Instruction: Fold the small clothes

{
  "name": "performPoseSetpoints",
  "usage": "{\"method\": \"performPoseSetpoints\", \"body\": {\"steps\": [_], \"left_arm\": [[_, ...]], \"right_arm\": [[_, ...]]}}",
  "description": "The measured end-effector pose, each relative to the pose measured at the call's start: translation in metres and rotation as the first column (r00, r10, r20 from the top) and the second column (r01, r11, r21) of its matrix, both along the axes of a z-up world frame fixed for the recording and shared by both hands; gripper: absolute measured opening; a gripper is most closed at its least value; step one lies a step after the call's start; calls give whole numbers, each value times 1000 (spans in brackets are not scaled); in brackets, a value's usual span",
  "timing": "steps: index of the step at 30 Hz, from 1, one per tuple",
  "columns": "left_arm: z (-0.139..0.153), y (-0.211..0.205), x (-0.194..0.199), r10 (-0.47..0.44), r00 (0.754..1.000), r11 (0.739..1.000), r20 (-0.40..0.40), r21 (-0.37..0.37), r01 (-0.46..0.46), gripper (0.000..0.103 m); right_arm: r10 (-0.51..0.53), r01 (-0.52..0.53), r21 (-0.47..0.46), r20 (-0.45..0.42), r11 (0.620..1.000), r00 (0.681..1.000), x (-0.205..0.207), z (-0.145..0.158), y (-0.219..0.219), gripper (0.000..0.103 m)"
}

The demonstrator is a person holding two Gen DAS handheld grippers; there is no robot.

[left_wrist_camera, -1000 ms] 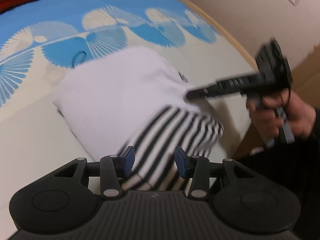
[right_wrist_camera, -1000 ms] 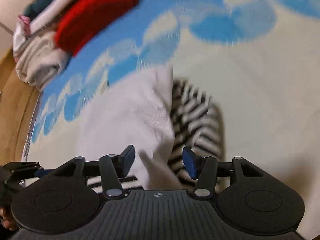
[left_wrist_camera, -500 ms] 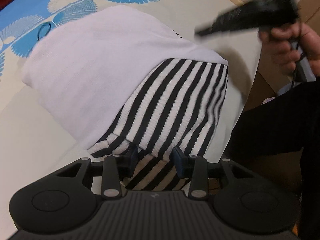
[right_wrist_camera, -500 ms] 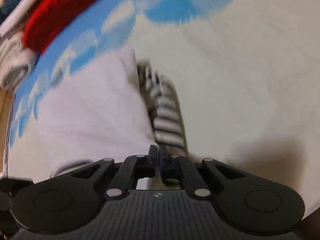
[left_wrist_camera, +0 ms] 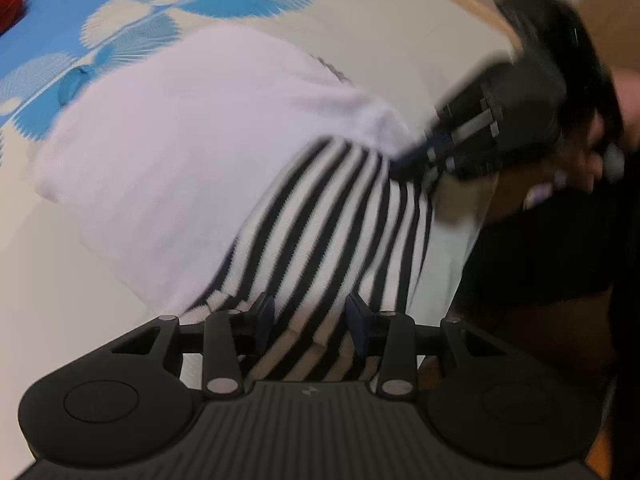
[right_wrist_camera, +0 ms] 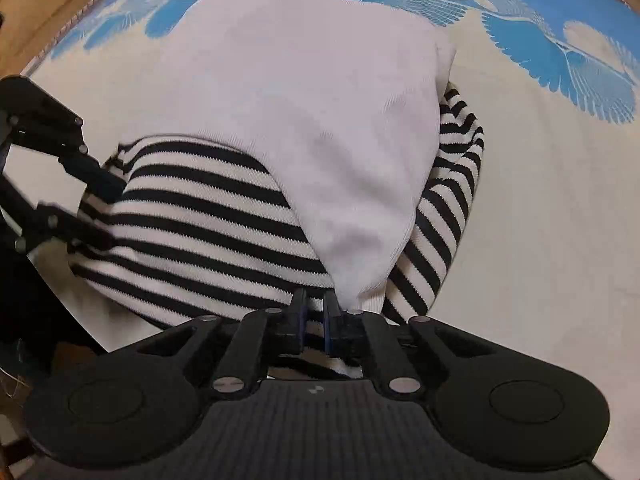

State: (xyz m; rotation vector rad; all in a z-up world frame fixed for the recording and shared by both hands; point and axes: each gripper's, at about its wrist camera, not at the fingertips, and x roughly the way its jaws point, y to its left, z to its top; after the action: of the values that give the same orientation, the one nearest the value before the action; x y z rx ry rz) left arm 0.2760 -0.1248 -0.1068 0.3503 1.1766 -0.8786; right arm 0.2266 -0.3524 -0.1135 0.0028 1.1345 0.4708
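Striped black-and-white knit fills the lower middle of your left wrist view: the garment point(left_wrist_camera: 328, 232) lies on the pale bed cover point(left_wrist_camera: 60, 280), its white part point(left_wrist_camera: 192, 132) spreading away toward the blue fan print. Your left gripper point(left_wrist_camera: 310, 318) stands about half open with the near striped edge running between the fingers; the blur makes it hard to say whether the pads press the cloth, so treat that corner as not yet secured. At the far right of this view your right gripper point(left_wrist_camera: 404, 160) comes in low at the striped edge, close to the edge of the bed. In the right wrist view the right gripper point(right_wrist_camera: 315, 312) has its fingers drawn almost together, nipping a thin hem where stripe meets white. The left gripper point(right_wrist_camera: 106, 212) shows at the left, its fingers straddling the opposite striped end. Your risk is lifting unevenly: if the left side has no real hold, the right pinch alone will drag the garment askew and undo the fold. So thin a nip may also slip out of the knit, or catch only the top layer.
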Motion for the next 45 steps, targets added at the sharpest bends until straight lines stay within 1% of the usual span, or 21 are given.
{"method": "performPoseSetpoints", "body": {"steps": [1,2,3,4,5,6,7,8,10,11,12,13,14,15,18,21,24,29,38,42,45], "left_arm": [[6,6,1,25,999,999,20,-21,-24,43],[13,12,5,56,997,997,53,-48,-53,43],[18,16,13,94,993,994,65,-70,-89,43],[20,22,22,152,986,986,68,-84,-146,43],[19,28,35,227,971,972,80,-80,-220,43],[18,34,42,293,952,955,89,-71,-287,44],[16,42,51,364,927,931,85,-65,-360,47],[13,47,59,421,904,907,74,-65,-417,54],[10,61,73,534,844,845,50,-68,-530,67],[8,66,76,569,821,821,36,-73,-566,68],[8,69,80,592,806,805,20,-74,-589,68],[7,71,84,614,789,788,5,-71,-612,68],[6,70,86,628,778,776,-2,-67,-627,68],[6,71,88,638,770,768,-7,-66,-636,68],[9,74,86,648,762,760,-3,-63,-647,68],[4,69,90,648,762,761,3,-57,-647,68],[0,69,91,651,759,758,-3,-57,-650,68],[-2,70,92,658,753,751,-12,-60,-657,69],[-5,71,96,679,733,730,-44,-68,-680,71],[-9,75,99,696,714,709,-82,-80,-700,73],[-16,81,103,716,683,677,-147,-93,-730,74]], "right_arm": [[-8,8,10,-3,1000,1000,1,1,-1,6],[1,-1,4,3,1000,1000,0,0,1,6],[14,-14,-9,12,1000,1000,-1,-2,1,6],[23,-23,-19,18,1000,1000,-2,-1,2,6],[22,-22,-19,19,1000,1000,-2,2,0,6],[18,-18,-15,16,1000,1000,-1,2,0,6],[16,-16,-9,14,1000,1000,0,7,-2,6],[11,-11,5,19,1000,1000,3,7,-4,6],[-25,21,68,59,997,998,5,20,-13,10],[-65,55,116,90,992,994,6,28,-18,14],[-112,93,156,120,983,986,8,34,-23,26],[-172,141,199,149,970,974,10,40,-30,33],[-223,184,225,163,957,961,12,43,-36,45],[-272,229,241,166,943,948,15,43,-42,48],[-352,322,220,113,921,929,26,33,-51,48],[-352,342,134,58,930,934,35,15,-49,48],[-343,338,86,46,937,938,36,6,-45,49],[-357,355,70,29,932,933,35,3,-48,54],[-363,362,52,4,931,932,39,-5,-43,54],[-370,370,59,-10,927,929,40,-5,-45,54],[-379,380,73,-27,922,925,43,-6,-48,54]]}}
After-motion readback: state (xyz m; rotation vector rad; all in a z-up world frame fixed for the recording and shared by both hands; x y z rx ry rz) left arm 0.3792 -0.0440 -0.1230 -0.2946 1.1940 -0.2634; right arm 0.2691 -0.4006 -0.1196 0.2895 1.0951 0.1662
